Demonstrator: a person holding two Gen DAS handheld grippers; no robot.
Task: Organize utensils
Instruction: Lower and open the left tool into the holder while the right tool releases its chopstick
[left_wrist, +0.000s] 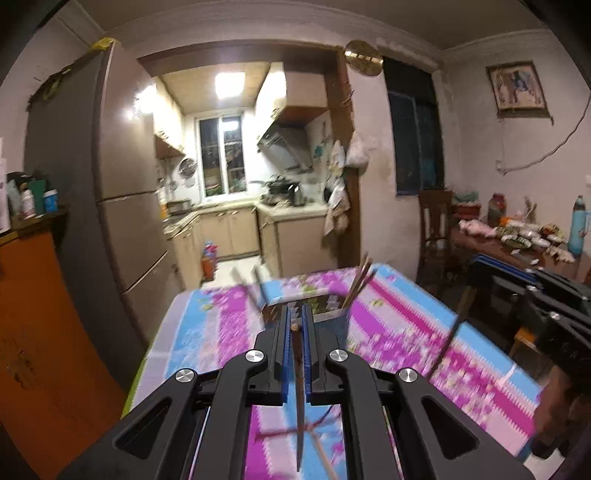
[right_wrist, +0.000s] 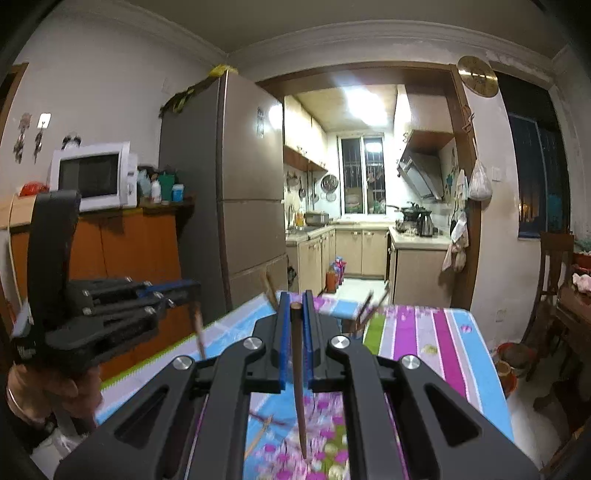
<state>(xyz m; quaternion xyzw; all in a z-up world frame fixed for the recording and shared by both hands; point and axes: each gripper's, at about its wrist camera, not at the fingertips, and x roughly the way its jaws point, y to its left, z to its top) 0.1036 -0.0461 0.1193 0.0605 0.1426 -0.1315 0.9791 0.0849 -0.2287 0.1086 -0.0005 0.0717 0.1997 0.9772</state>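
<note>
Currently, findings as follows.

Left gripper (left_wrist: 295, 321): closed on one chopstick (left_wrist: 299, 387), pinched near its butt end; the long tapered end hangs down toward you, unsupported.

Right gripper (right_wrist: 295, 310): likewise closed on a single chopstick (right_wrist: 298, 376), held near the top, tip hanging free.

Holder (left_wrist: 310, 314): it stands on the counter (left_wrist: 424, 332) just ahead of your left gripper, with several chopsticks (left_wrist: 360, 280) already leaning in it.

Risk, slip: each stick is gripped at one end only; a quick swing could pivot it or drop it.

Risk, collision: your two grippers work close together; the hanging tips may cross or strike.

Risk, tipping: I judge the holder light; a tip catching its rim or the leaning sticks could knock it over.

Risk, visibility: both views are motion-blurred, so your aim at the opening is uncertain.
</note>
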